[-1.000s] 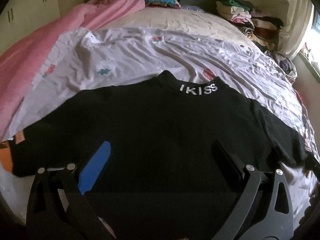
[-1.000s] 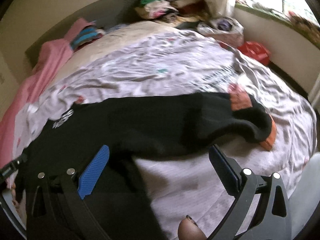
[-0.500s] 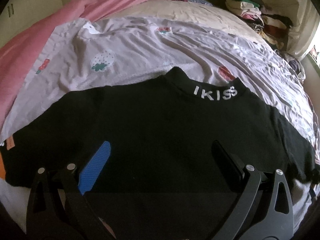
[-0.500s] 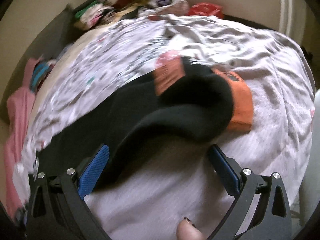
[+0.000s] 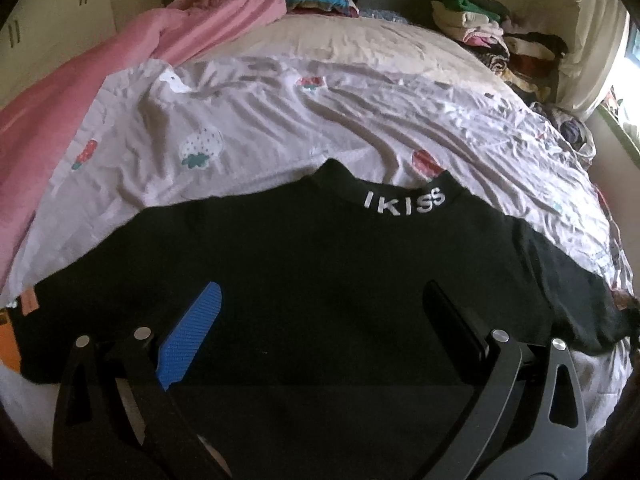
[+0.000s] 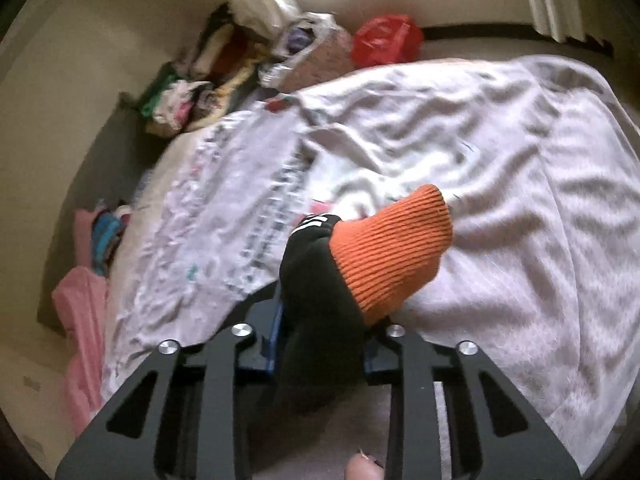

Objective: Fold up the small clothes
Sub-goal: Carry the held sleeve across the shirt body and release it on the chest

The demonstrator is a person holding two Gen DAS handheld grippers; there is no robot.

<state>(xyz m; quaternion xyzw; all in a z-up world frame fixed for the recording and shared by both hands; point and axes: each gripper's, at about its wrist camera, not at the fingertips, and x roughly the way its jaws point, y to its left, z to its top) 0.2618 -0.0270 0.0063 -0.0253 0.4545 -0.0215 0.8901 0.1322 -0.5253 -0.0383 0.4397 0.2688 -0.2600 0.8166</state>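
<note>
Bed sheet (image 5: 280, 128) with strawberry print covers most of the bed, pink blanket (image 5: 100, 80) bunched at its left. Black sweater (image 5: 320, 272) lies spread flat on the sheet, collar away from me, body not yet folded. Clothes stacks (image 5: 492, 40) sit at the far end, probably done items. Left gripper (image 5: 320, 312) hovers over the sweater's body, jaws wide apart, holding nothing. Right gripper (image 6: 320, 340) is clamped on the sleeve just behind the orange cuff (image 6: 392, 256). Looks like the first fold, sleeve inward; everything else remains.
</note>
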